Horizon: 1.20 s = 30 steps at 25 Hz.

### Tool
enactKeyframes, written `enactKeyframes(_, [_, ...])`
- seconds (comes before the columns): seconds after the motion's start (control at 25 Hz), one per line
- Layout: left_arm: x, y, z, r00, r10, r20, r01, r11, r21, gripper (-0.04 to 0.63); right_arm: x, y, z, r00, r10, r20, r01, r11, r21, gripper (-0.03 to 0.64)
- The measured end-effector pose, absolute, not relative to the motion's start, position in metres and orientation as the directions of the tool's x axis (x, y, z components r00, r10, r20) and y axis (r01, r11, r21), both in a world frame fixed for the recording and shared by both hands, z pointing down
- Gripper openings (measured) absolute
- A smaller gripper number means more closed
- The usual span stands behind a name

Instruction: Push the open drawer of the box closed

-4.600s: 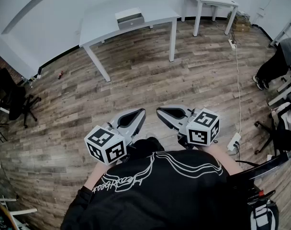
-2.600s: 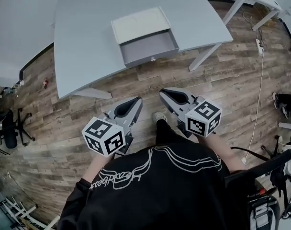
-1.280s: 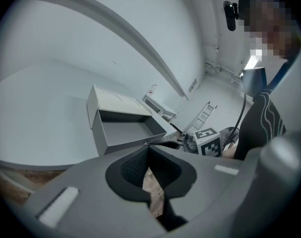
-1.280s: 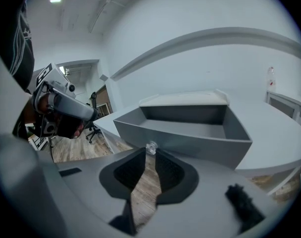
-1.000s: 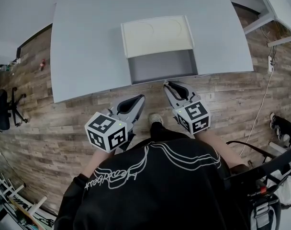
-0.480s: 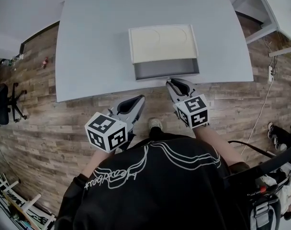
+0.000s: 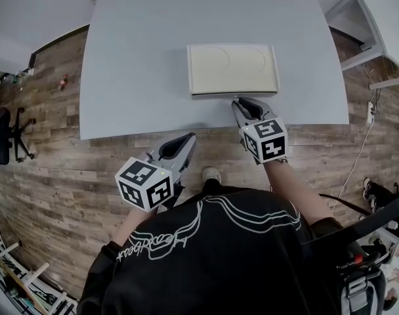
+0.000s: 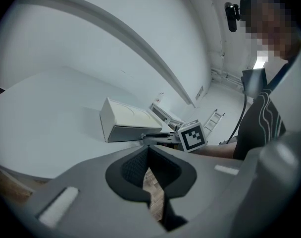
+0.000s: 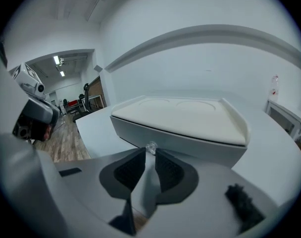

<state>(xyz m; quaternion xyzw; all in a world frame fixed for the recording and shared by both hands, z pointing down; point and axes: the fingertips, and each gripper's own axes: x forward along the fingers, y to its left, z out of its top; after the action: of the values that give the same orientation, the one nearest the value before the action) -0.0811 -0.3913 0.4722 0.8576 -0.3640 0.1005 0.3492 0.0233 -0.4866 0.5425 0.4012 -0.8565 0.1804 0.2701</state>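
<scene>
Farthest left, our left gripper (image 7: 186,140) hangs short of the table's near edge, above the wood floor (image 7: 48,176), and touches nothing. In its own view (image 8: 148,155) the 2 dark pads (image 8: 133,170) are closed on each other at the tips. Only a sliver of floor shows between them farther back, and nothing sits in the jaws. Its marker cube (image 7: 145,184) is low, close to our black shirt (image 7: 212,261).

The grey table (image 7: 134,58) carries 1 thing, the box (image 7: 232,69). It lies near the table's front edge, right of the middle, and its cream top bears 2 faint round outlines. The left gripper view shows the box (image 8: 122,125) from the side, flat on the tabletop. The drawer (image 9: 200,145) is pushed in, its grey front flush with the box's near face.

To the right, our right gripper (image 7: 239,102) reaches over the table edge, with its tips at the drawer front. In its own view (image 9: 149,155) the jaws are drawn almost together, with a thin slit between the pads. The small clear knob (image 9: 151,148) sits right at their far ends, touching them. We cannot tell whether the tips pinch the knob or only press against it. Nothing else is in the jaws.
</scene>
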Motion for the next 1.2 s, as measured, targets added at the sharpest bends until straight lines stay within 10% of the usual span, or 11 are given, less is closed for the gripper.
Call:
enactKeyframes(0.52, [-0.092,-0.382,0.464,0.731,-0.537,0.420,-0.679,-0.513,0.525,0.008,0.033,-0.480,0.526,-0.497,-0.631,0.596,-0.795,0.606,-0.022,0.069])
enactKeyframes(1.2, [-0.081,-0.207,0.356,0.862,-0.440,0.250,-0.506,-0.771,0.387,0.008,-0.040,-0.198,0.360,-0.820,-0.538,0.197,-0.572,0.753,-0.324,0.011])
